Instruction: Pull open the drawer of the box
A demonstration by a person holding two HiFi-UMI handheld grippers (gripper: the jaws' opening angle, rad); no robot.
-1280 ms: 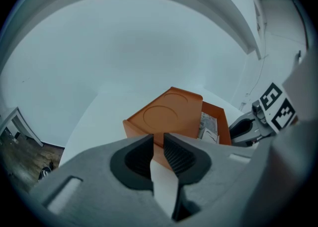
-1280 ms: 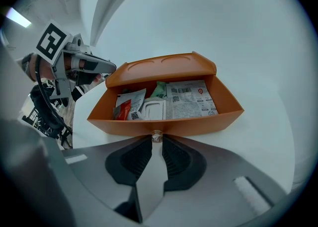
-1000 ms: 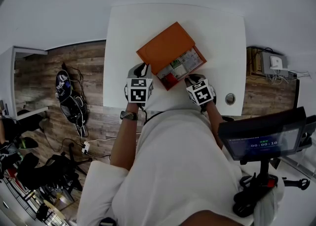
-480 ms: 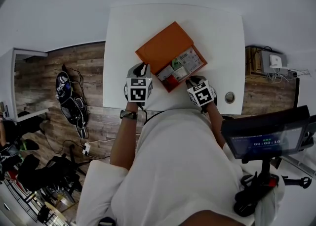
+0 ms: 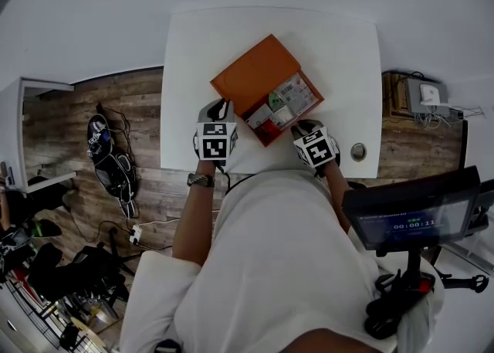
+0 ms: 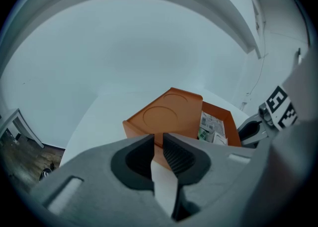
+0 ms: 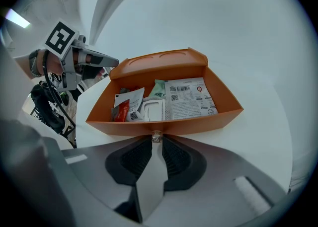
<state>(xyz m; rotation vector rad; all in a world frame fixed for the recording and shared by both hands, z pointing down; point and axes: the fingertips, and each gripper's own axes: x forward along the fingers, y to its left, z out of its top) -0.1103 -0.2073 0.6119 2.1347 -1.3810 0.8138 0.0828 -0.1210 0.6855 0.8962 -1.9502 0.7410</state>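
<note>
An orange box [image 5: 251, 73] lies askew on the white table [image 5: 340, 50]. Its drawer [image 5: 287, 104] stands pulled out towards me, with paper packets and leaflets inside [image 7: 186, 97]. My right gripper [image 7: 157, 141] is shut on the small round knob [image 7: 156, 135] at the middle of the drawer's front wall [image 7: 203, 120]. My left gripper [image 6: 158, 144] sits at the box's near left corner [image 6: 136, 126]; its jaws are nearly together with nothing between them. Whether it touches the box I cannot tell. In the head view the left gripper [image 5: 221, 106] and the right gripper [image 5: 298, 124] flank the drawer.
A round grommet [image 5: 358, 151] is set in the table's near right corner. A dark monitor [image 5: 401, 216] stands to my right. Cables and gear [image 5: 112, 158] lie on the wooden floor to the left. A white wall lies beyond the table.
The drawer has come out slightly further towards me with the right gripper on its knob. The left gripper has kept its place.
</note>
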